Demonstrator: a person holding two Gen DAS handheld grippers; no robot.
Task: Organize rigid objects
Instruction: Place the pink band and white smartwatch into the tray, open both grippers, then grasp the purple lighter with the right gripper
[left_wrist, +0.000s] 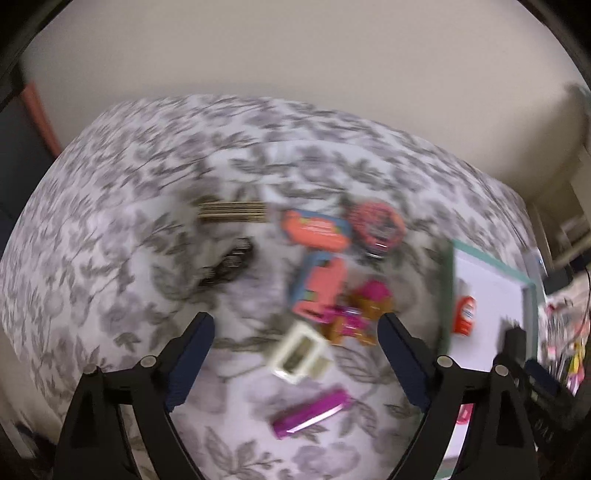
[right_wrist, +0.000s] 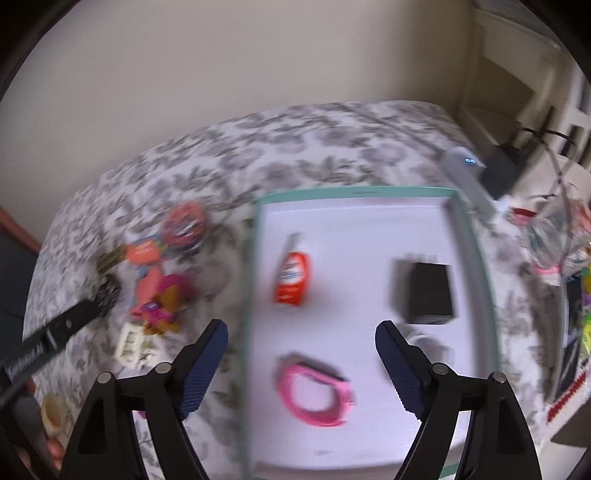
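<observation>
- You are between picks, by my reading: your left gripper (left_wrist: 297, 363) and right gripper (right_wrist: 301, 365) both stand with jaws wide apart and nothing between the pads.
- The tray (right_wrist: 354, 192), white inside with a teal rim, already holds a red-and-white bottle (right_wrist: 291, 277), a black box (right_wrist: 430, 291) and a pink band (right_wrist: 314, 391), well apart from one another.
- The unsorted pile lies on the floral cloth (left_wrist: 110, 221) left of the tray: a magenta bar (left_wrist: 312, 413), a cream sharpener-like block (left_wrist: 299, 352), an orange-and-blue packet (left_wrist: 319, 291), a round pink piece (left_wrist: 375, 227) and a dark clip cluster (left_wrist: 231, 266).
- Your left gripper hangs over the near end of that pile, so the magenta bar or the cream block looks the likely next pick.
- The bar's long axis runs on a slant, low at left and rising to the right; turn your wrist so the fingers close across its narrow width.
- The views are blurred, so settle before you descend.
</observation>
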